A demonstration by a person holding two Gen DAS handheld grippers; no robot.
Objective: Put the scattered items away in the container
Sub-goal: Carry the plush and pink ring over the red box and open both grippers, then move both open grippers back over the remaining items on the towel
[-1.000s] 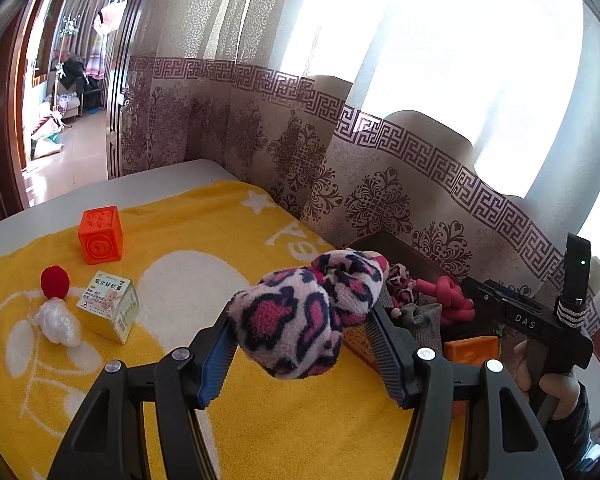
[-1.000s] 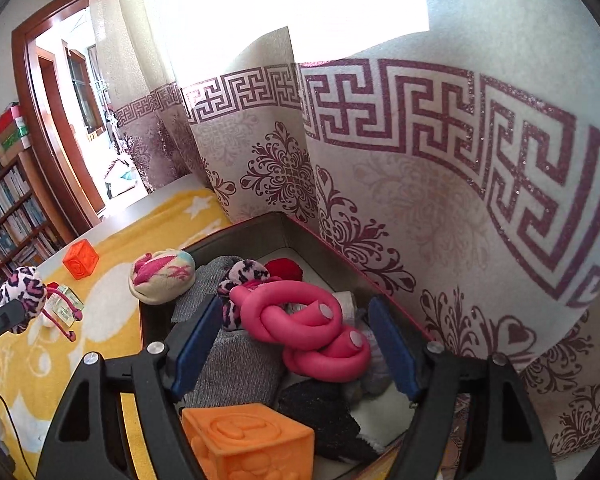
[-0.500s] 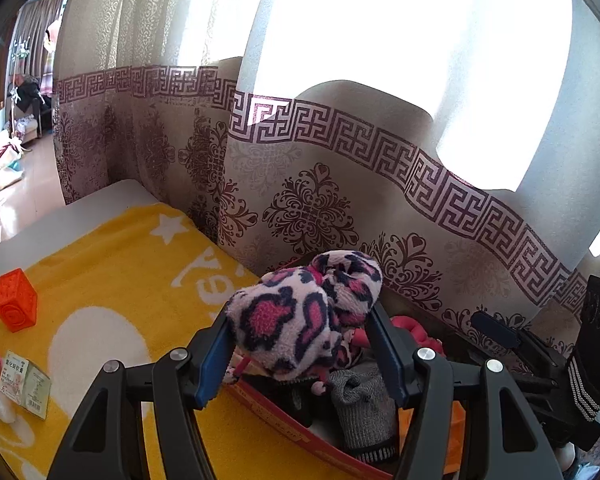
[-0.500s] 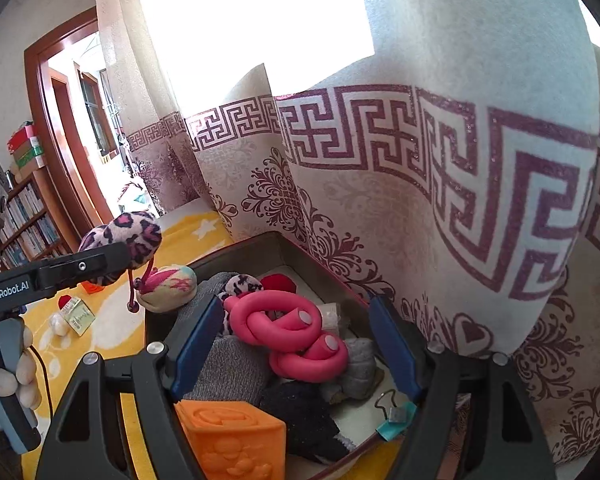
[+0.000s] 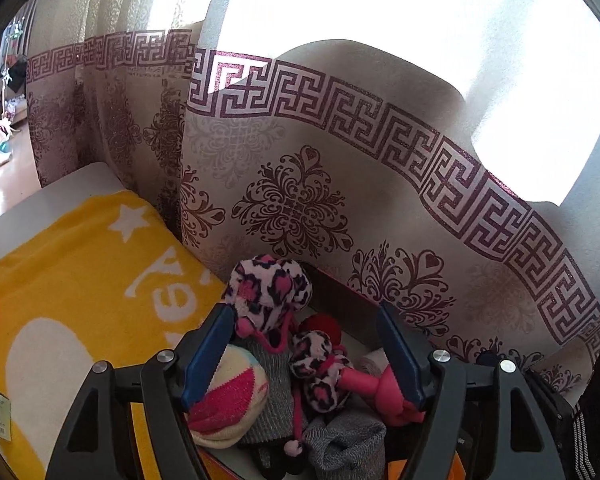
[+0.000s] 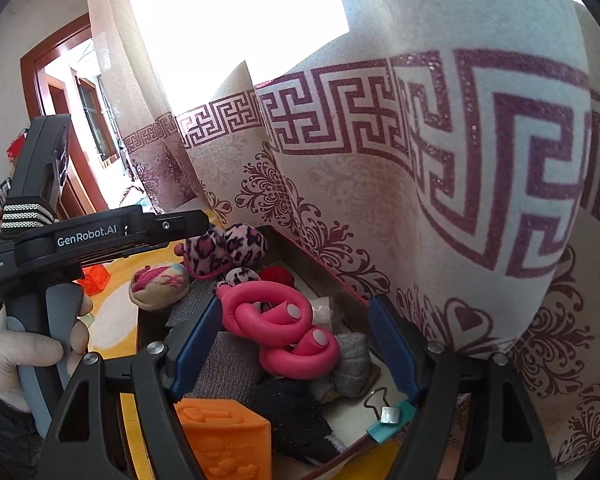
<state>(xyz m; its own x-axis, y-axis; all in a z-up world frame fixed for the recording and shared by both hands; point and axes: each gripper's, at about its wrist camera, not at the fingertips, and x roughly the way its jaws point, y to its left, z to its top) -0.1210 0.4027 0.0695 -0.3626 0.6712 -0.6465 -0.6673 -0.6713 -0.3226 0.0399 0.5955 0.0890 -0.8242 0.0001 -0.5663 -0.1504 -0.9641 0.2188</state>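
Leopard-print plush toy [image 5: 269,289] over the box [image 6: 324,276], against the left gripper [image 5: 305,354] finger, jaws opening, other finger clear. Right gripper [image 6: 296,344] apart, empty, above the pink tube [image 6: 278,316].

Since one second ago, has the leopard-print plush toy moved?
Yes. The leopard-print plush toy went from above the yellow blanket to the box by the curtain, as the left claw opens.

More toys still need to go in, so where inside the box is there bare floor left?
Bare floor shows only beside the binder clip, along the box wall nearest the curtain. Elsewhere it is crowded: pink foam twist, orange cube, grey socks.
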